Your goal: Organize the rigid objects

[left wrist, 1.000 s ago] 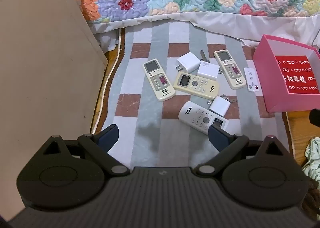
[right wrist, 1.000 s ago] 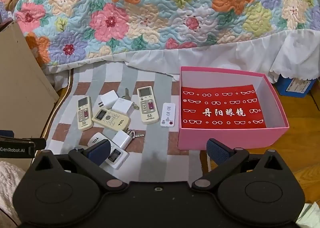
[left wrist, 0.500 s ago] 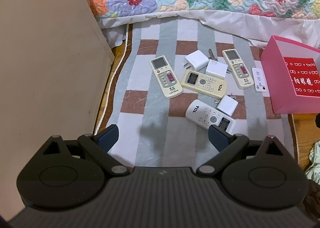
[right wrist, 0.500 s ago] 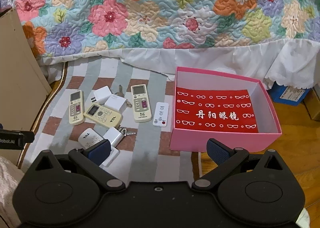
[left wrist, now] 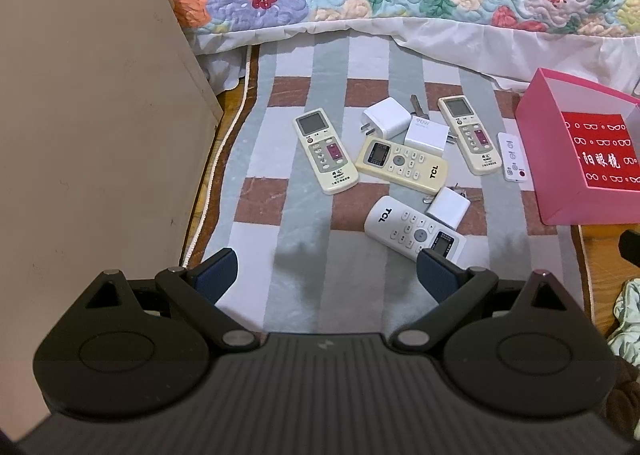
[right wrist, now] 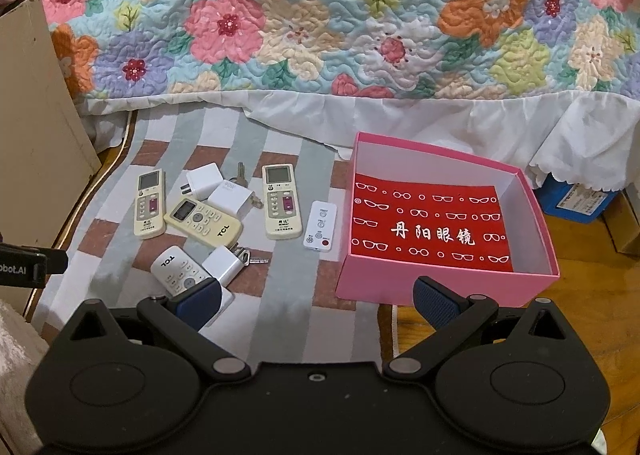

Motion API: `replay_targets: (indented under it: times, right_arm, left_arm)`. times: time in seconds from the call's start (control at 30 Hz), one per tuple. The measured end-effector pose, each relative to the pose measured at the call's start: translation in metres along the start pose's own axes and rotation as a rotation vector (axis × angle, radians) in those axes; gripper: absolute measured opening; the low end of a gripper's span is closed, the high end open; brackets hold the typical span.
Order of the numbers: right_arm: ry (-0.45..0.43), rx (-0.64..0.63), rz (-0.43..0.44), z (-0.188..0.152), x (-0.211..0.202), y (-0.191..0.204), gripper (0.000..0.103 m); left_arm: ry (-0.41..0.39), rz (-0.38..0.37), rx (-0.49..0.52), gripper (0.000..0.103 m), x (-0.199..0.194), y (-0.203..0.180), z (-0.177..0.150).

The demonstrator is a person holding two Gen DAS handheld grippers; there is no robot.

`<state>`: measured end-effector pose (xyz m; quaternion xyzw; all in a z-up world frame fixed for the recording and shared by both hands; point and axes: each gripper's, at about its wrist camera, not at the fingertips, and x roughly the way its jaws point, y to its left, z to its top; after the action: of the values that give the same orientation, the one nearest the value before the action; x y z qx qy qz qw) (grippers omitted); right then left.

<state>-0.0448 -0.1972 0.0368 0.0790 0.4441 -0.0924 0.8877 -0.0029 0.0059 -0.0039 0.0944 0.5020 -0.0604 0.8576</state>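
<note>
— Lying on the striped rug (left wrist: 304, 295), ahead of both sets of jaws, what is there?

— A loose cluster of remotes and chargers. The white TCL remote (left wrist: 414, 229) is nearest the left gripper (left wrist: 326, 275), its screen end just past the right blue pad (left wrist: 438, 275) in the left wrist view. In the right wrist view the same remote is partly hidden behind the left pad (right wrist: 198, 303) of the right gripper (right wrist: 316, 301).

— And the rest?

— A cream TCL remote (left wrist: 402, 164) lies slantwise in the middle, with a white charger (left wrist: 386, 120) and a 90W charger (left wrist: 426, 134) touching each other just beyond it. A third charger (left wrist: 448, 207) sits beside the white remote, over some keys (right wrist: 256, 258). Two beige remotes with grey screens flank the group: one on the left (left wrist: 326, 149), one on the right (left wrist: 470, 134). A small white remote (right wrist: 320, 225) with a red button lies just beside the pink box (right wrist: 440, 287).

— The box?

— Open, red printed paper on its floor, standing partly on the rug's right edge, near the floral quilt (right wrist: 320, 15).

— The jaws?

— Both pairs are spread wide, gripping nothing and touching nothing.
</note>
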Motion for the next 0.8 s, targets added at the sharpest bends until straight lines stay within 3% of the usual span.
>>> replay_targets:
  times: [0.8]
  right_arm:
    - [0.007,-0.003,-0.002,0.0009,0.0032,-0.0002,0.103]
  left_arm:
    - [0.004,-0.009,-0.004,0.097,0.0030,0.0043,-0.0022]
